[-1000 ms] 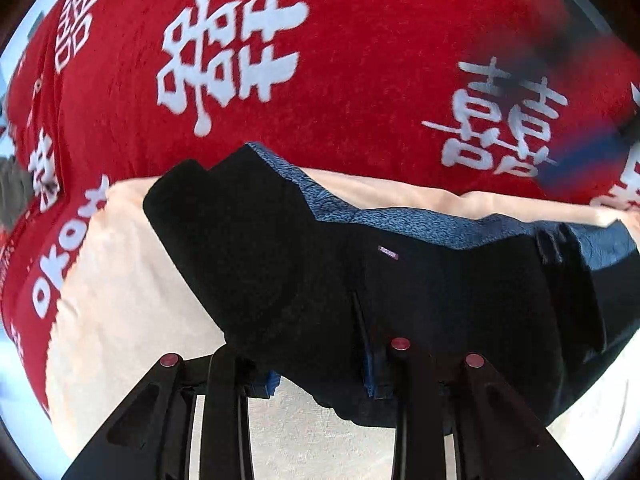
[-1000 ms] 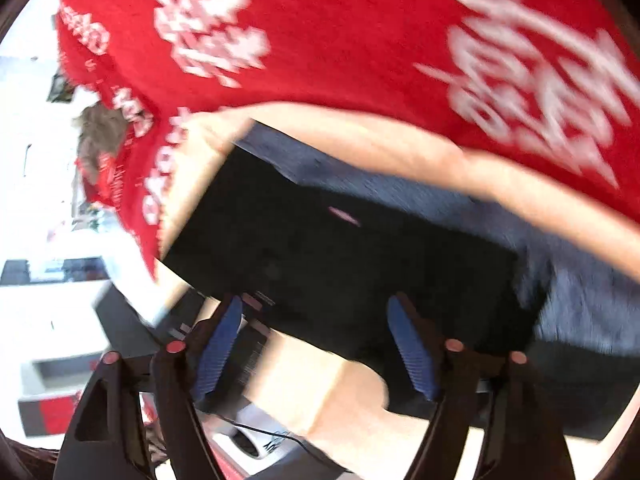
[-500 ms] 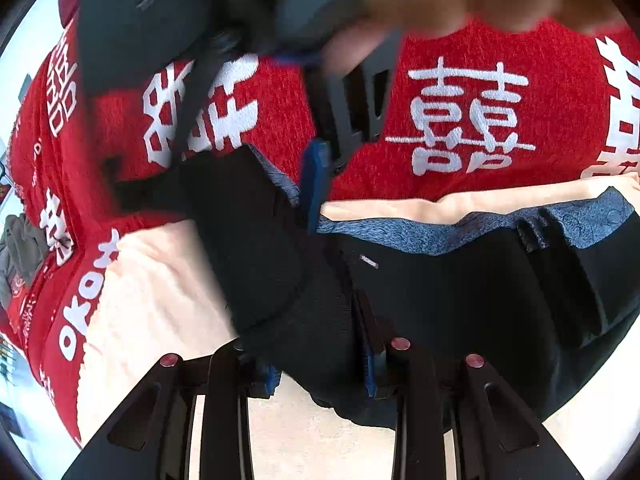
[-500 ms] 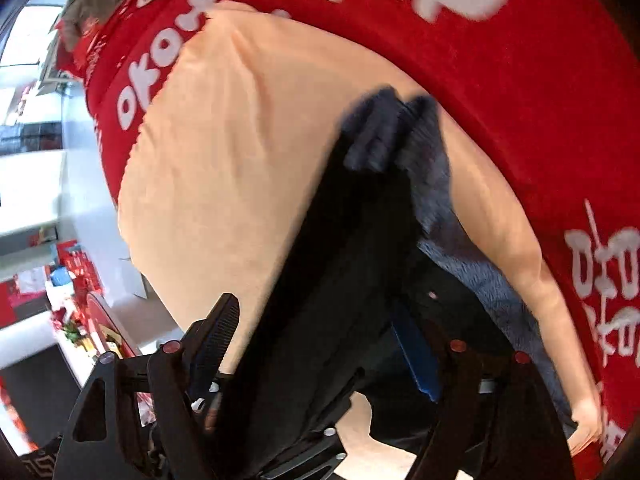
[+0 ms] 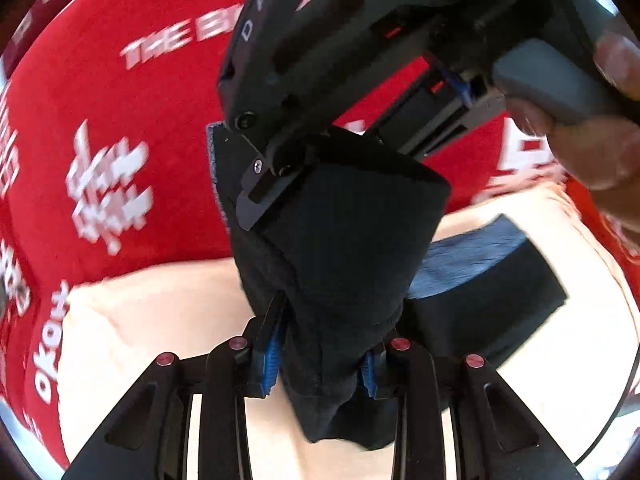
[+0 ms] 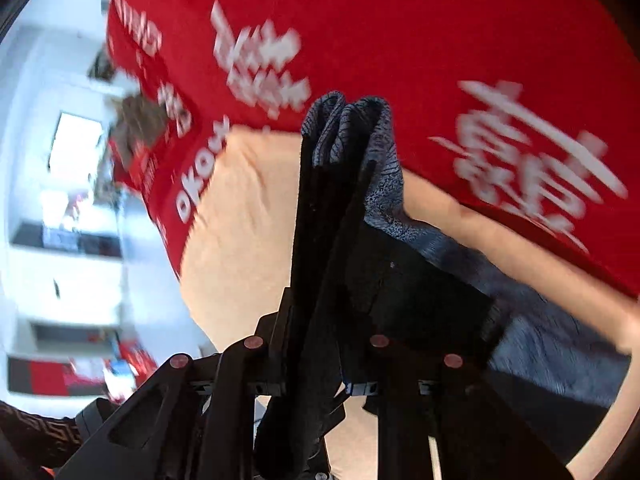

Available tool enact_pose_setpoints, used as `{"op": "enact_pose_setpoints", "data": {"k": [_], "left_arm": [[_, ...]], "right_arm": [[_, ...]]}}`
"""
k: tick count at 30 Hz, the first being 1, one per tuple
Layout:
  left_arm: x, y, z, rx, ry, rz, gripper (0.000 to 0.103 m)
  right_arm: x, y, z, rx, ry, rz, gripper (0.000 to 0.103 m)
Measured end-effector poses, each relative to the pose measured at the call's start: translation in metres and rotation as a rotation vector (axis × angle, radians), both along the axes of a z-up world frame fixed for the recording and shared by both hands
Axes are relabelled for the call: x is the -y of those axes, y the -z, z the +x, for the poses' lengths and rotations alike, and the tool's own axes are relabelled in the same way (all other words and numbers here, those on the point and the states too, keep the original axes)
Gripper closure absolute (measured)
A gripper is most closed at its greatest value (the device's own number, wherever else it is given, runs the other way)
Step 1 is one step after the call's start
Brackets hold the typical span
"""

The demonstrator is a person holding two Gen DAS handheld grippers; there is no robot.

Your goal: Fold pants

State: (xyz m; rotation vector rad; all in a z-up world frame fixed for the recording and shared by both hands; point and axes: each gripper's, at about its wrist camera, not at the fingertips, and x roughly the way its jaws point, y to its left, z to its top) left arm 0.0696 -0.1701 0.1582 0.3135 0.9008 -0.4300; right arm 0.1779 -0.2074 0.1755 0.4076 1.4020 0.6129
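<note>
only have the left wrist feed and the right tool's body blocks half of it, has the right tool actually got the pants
Observer: Yes. In the right wrist view the pants run bunched between the fingers of the right tool. Its jaws have just been closing on them.
Operator: one layer or more
Observer: More. Past the fingers a grey knit edge stands up, doubled over in two humps.
Operator: where's the rest on that side
Observer: It trails to the picture's right, lying on the peach cloth.
</note>
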Motion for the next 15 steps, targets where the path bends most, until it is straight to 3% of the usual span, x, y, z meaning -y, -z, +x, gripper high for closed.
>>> {"op": "enact_pose_setpoints", "data": {"k": [8, 15], "left_arm": [[0.111, 0.007, -0.036, -0.033, 0.177, 0.038, 0.071], [0.189, 0.071, -0.066, -0.097, 0.268, 0.172, 0.071]], "right_arm": [[0.13, 0.012, -0.059, 0.001, 0.247, 0.049, 0.082], [0.205, 0.08, -0.102, -0.073, 0.348, 0.023, 0.083]]}}
